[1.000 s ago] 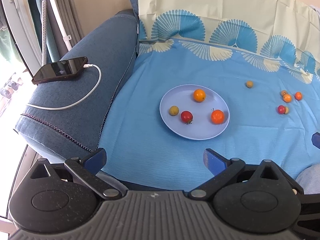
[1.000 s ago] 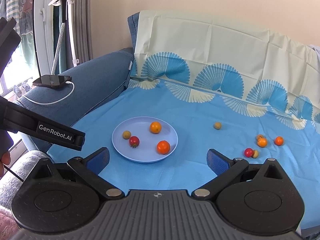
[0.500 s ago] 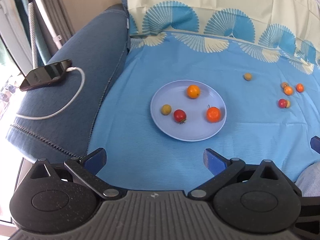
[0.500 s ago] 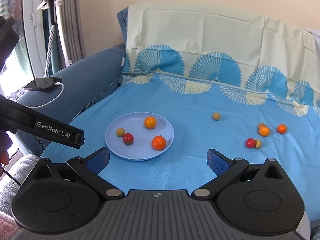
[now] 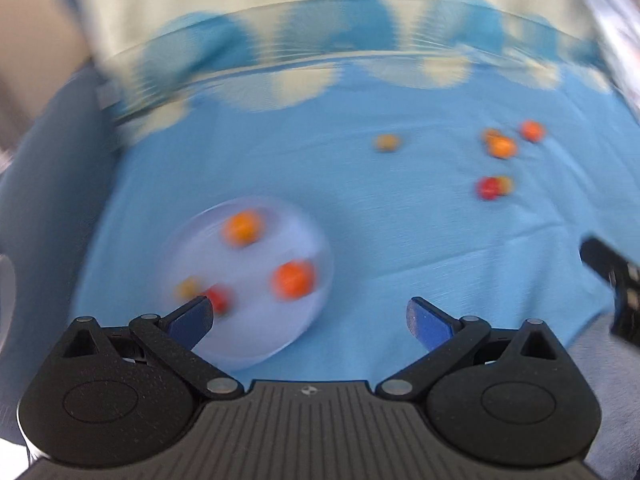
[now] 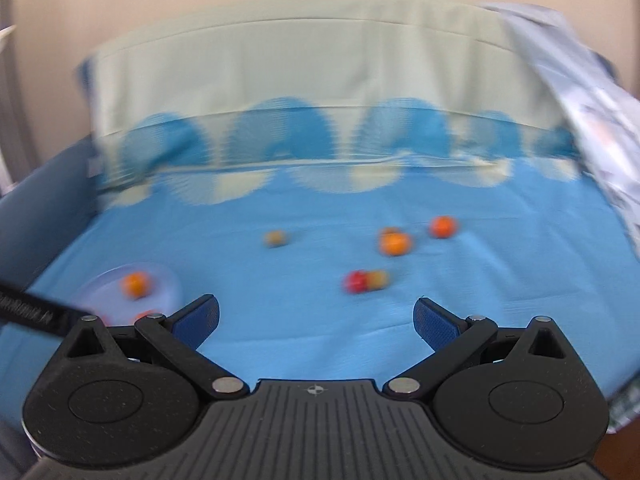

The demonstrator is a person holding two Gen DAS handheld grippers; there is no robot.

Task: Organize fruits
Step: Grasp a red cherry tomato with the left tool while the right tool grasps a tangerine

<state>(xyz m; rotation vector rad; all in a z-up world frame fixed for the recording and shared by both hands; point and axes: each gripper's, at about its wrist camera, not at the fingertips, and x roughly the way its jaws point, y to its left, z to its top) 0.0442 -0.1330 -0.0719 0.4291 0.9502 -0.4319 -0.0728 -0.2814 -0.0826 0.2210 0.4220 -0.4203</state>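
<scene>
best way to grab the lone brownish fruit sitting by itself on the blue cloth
Take the brownish fruit across its middle, coming straight down from above with the open right claw. It is small and round, with bare blue cloth on every side, so either finger has room.

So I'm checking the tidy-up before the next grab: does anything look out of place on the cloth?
Yes. Six small fruits lie loose on the blue cloth, off the plate: a lone tan one, an orange cluster with another orange beside it, and a red one touching a yellowish one. Nothing looks spilled or damaged, though both views are blurred.
</scene>
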